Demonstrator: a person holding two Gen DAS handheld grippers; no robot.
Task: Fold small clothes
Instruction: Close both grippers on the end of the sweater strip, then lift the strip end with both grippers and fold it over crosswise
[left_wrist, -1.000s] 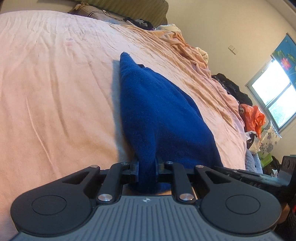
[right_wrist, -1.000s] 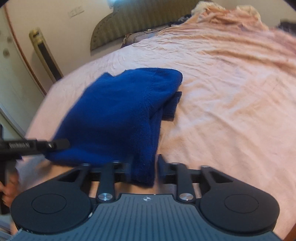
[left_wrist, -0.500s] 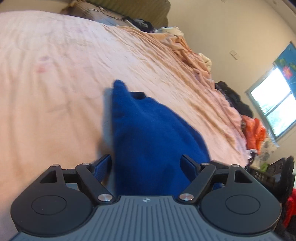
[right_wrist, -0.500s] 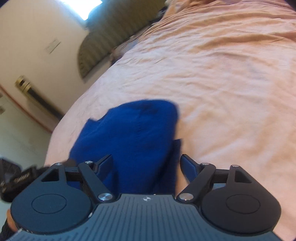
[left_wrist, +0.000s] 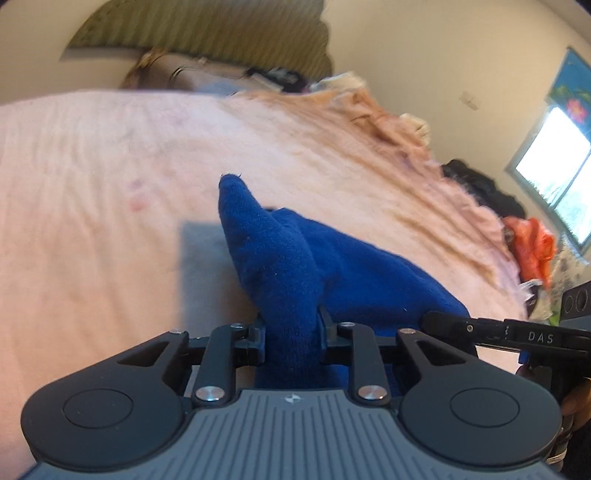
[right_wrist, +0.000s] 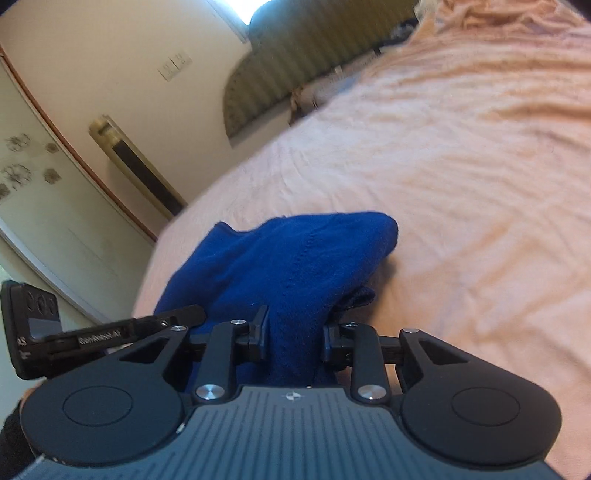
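Observation:
A small blue knit garment (left_wrist: 295, 254) lies folded on the pink bedsheet (left_wrist: 92, 184), its near edge lifted. My left gripper (left_wrist: 291, 332) is shut on the garment's near left edge, cloth bunched between the fingers. In the right wrist view the same blue garment (right_wrist: 295, 258) rises toward the camera, and my right gripper (right_wrist: 293, 336) is shut on its near right edge. The right gripper's body (left_wrist: 517, 336) shows at the right of the left wrist view. The left gripper's body (right_wrist: 92, 336) shows at the left of the right wrist view.
A striped headboard (left_wrist: 207, 33) and pillows stand at the bed's far end. Crumpled peach bedding (left_wrist: 369, 122), dark clothes (left_wrist: 484, 188) and an orange item (left_wrist: 532, 243) line the right side below a window (left_wrist: 550, 170). A wardrobe (right_wrist: 44, 206) stands left of the bed.
Both grippers were shut on the garment a second ago, opened and let it go, and have now shut on its near edge again. The cameras have tilted upward.

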